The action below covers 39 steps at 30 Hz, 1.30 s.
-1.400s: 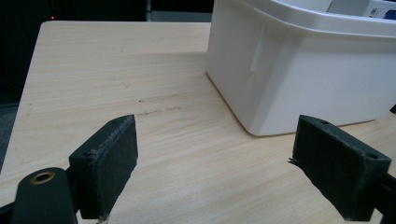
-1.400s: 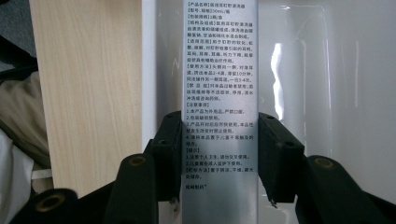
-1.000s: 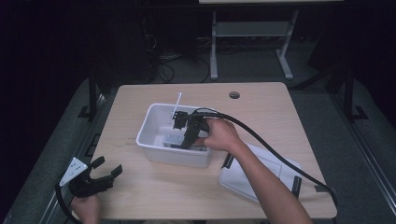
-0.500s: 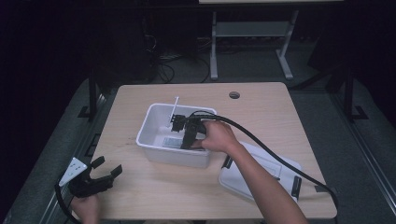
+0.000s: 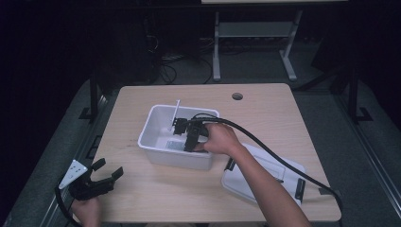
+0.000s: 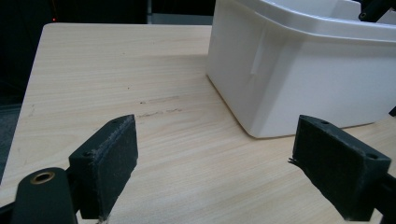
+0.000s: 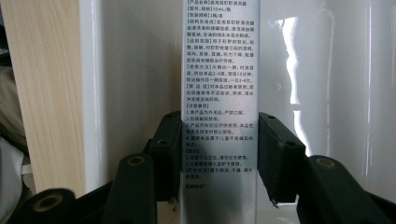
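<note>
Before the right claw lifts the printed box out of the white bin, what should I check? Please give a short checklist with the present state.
1. Right claw pads on both sides of the printed box: ok.
2. Box straight between the pads: ok.
3. Box free of the white bin wall: cannot tell.
4. Left claw away from the bin, open: ok.
5. Lid on the table, beside the bin, not over it: ok.

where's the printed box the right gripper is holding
The silver printed box sits clamped between the right gripper jaws in the right gripper view, down inside the white bin at the middle of the table in the high view.
</note>
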Each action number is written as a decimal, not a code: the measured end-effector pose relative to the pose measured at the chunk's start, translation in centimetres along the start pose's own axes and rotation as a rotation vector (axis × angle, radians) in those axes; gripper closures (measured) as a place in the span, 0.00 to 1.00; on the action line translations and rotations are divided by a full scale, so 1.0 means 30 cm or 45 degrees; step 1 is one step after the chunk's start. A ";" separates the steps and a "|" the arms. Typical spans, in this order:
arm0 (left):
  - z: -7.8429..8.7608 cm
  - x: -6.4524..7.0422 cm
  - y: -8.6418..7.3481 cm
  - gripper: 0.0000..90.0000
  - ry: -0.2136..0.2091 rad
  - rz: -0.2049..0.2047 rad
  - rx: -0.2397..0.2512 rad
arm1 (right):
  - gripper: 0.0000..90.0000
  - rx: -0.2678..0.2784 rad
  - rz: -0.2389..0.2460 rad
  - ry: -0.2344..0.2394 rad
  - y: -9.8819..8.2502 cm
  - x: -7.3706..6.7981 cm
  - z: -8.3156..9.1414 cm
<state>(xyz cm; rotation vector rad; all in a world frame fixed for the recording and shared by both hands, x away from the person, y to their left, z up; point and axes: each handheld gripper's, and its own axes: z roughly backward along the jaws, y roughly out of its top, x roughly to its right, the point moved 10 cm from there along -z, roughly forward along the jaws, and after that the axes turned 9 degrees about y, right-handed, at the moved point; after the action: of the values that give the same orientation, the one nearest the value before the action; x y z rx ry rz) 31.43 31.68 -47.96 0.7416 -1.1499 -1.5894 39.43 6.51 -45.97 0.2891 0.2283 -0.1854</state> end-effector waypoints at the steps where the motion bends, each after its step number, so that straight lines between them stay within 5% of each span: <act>1: 0.000 0.000 0.000 0.15 0.000 0.000 0.000 | 0.60 0.000 0.001 0.000 0.000 0.000 -0.001; 17: 0.001 0.001 0.000 0.15 0.001 -0.001 0.001 | 0.59 0.017 0.003 0.013 0.002 -0.006 0.005; 39: -0.001 0.005 0.000 0.15 -0.005 0.000 -0.001 | 0.59 0.087 0.010 -0.023 0.000 -0.027 0.096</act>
<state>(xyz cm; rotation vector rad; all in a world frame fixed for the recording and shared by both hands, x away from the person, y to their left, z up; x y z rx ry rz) 31.41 31.51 -47.97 0.7384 -1.1516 -1.5918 39.23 5.76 -43.09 0.3561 0.2031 -0.1884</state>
